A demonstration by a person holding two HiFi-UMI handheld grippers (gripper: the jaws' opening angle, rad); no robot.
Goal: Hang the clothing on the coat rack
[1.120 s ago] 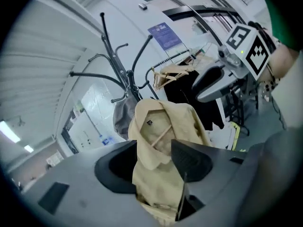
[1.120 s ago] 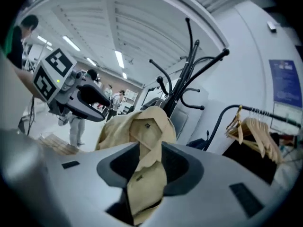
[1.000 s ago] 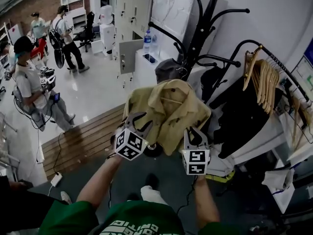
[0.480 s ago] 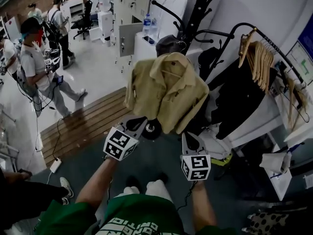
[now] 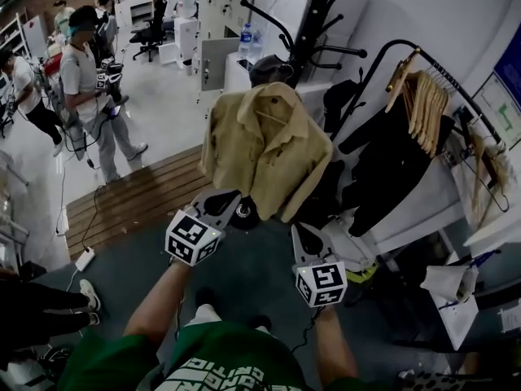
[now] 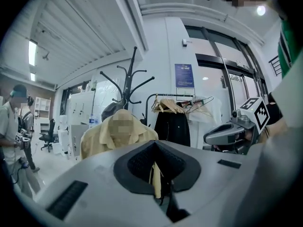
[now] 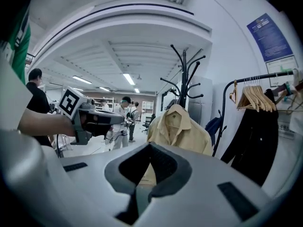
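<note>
Head view looked down past my two arms, and closest to me were my grippers. My left gripper [image 5: 225,203] had its jaws squeezed together with nothing in them. My right gripper [image 5: 303,235] was the same, pinched tight and empty. The left gripper view and the right gripper view both showed the dark pads meeting. Only a thin strip of yellow, far off, showed past them.

A second before, both grippers were right up at the bottom edge of the light tan cloth shirt with a collar [image 5: 264,149]. Now they had come back toward me. The gripper views showed the whole shirt out in front, apart from the jaws. The shirt did not come back with them. It hung up by itself, spread wide at the shoulders, with its bottom edge loose in the air.

Just behind the shirt stood the tall black metal coat rack with curved arms [image 5: 303,31]. The top of the shirt was up against it, but I could not see which arm held it. A dark grey hat [image 5: 269,69] sat near the collar. To the right was a row of pale wooden hangers [image 5: 425,100] with a long black coat [image 5: 378,165] below. Far off on the left stood a person in a white top [image 5: 88,76].

I think the hanging was done, since the shirt stayed up after I let go. All that was left was to take my hands away.
</note>
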